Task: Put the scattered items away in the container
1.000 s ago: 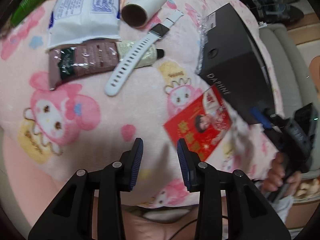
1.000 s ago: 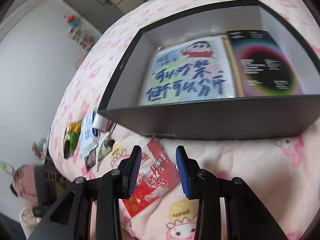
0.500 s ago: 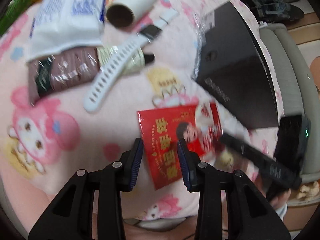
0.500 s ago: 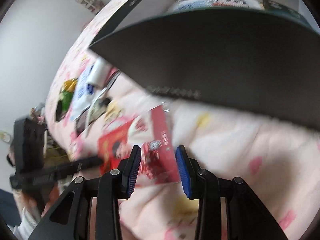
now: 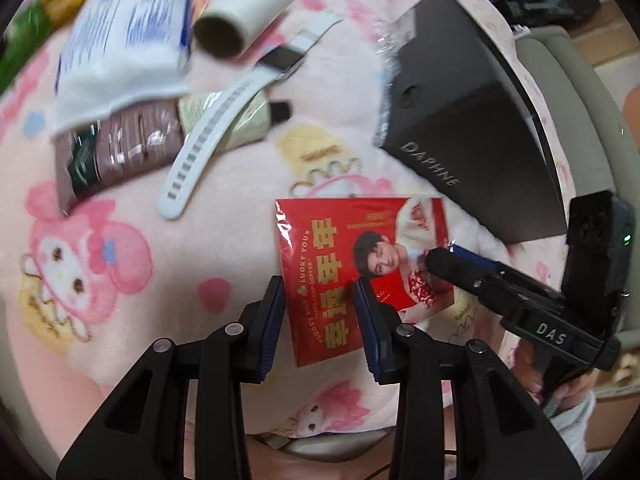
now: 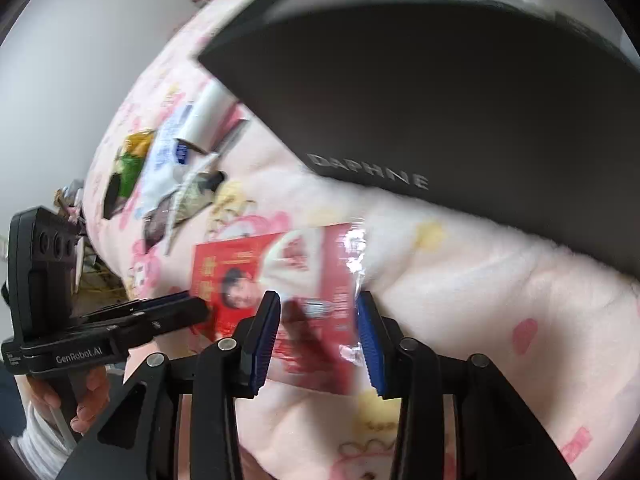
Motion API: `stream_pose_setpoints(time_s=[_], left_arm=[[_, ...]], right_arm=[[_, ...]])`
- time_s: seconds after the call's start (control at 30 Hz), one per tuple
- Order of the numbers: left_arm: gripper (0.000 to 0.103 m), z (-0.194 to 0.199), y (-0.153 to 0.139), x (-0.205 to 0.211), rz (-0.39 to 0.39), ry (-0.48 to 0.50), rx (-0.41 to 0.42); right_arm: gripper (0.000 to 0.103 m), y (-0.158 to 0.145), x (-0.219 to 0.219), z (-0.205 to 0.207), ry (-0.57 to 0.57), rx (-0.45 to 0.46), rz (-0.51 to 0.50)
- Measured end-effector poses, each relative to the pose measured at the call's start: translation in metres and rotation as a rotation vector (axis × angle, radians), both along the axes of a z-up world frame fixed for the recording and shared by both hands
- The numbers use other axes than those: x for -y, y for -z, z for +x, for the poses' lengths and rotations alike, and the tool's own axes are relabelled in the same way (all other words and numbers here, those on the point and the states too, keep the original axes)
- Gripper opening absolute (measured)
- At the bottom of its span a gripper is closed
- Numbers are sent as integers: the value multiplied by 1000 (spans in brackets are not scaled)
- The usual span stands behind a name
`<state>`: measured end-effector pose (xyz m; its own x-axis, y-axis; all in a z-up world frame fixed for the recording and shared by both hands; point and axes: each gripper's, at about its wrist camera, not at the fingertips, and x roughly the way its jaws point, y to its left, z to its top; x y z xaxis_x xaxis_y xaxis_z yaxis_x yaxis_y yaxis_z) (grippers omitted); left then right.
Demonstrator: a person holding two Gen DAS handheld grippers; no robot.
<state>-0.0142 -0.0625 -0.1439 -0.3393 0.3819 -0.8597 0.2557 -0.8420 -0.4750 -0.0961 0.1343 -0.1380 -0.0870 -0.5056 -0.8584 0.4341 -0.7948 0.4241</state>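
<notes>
Listing hazards: red coffee sachet (image 5: 360, 268) is thin, glossy and flat on the soft pink blanket (image 5: 120, 248); pads may skate off or pinch fleece instead. 2 tools converging on 1 item may collide. Right tool (image 6: 318, 336): jaws opening, straddling the sachet's near edge, not pressing. Left tool (image 5: 320, 320): part open, holding nothing, sachet's lower corner between its pads. Black DAPHNE box (image 5: 472, 120) sits just beyond the sachet.
</notes>
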Motion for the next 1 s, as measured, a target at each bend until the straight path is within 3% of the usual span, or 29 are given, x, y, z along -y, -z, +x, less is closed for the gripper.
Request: stream_pose_setpoints(time_s=[0.17, 0.4, 0.5, 0.67, 0.77, 1.0], left_arm=[[32, 4, -42, -16, -18, 48, -80], [32, -17, -109, -50, -35, 147, -243], [32, -46, -124, -63, -59, 188, -285], [32, -110, -136, -80, -91, 226, -309], [34, -146, -137, -92, -101, 254, -288], [34, -206, -102, -118, -192, 297, -86]], right_arm=[[35, -35, -26, 10, 45, -49, -58], [37, -115, -66, 19, 89, -230, -91], [37, -135, -75, 3, 125, -288, -102], [37, -142, -92, -44, 194, -290, -80], [37, -143, -99, -70, 227, -286, -62], [37, -100, -89, -129, 211, -175, 111]])
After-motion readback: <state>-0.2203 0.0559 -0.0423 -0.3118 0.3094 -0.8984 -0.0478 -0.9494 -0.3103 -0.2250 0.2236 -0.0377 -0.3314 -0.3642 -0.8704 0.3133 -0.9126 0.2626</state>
